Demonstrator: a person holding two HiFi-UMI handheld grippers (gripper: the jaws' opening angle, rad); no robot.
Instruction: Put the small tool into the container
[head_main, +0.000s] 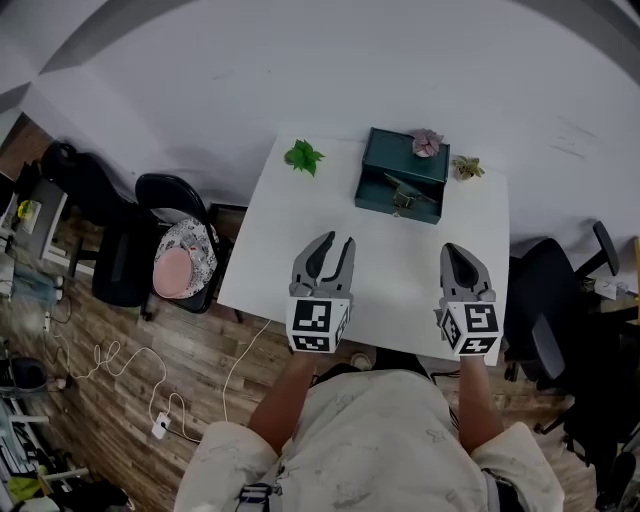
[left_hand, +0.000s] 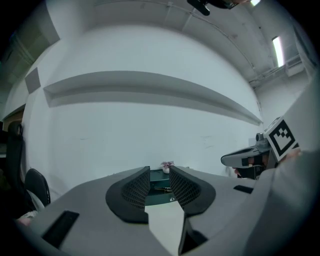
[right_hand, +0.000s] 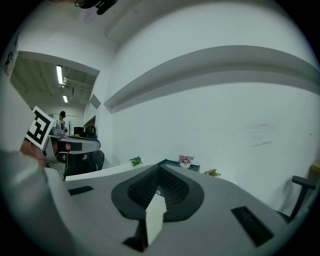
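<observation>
Left gripper (head_main: 335, 244): jaws apart, empty.
Right gripper (head_main: 456, 251): jaws together, empty.
Small metal tool (head_main: 405, 192): crosswise on dark teal box (head_main: 385, 160), white table's (head_main: 285, 245) far edge; we judge right nearer.

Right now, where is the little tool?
In the head view, the small tool lies in the teal container at the table's far edge, just in front of the pink flower.

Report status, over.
Left hand-held gripper open, empty. Right hand-held gripper shut. Tool in box. Nothing in the way.
</observation>
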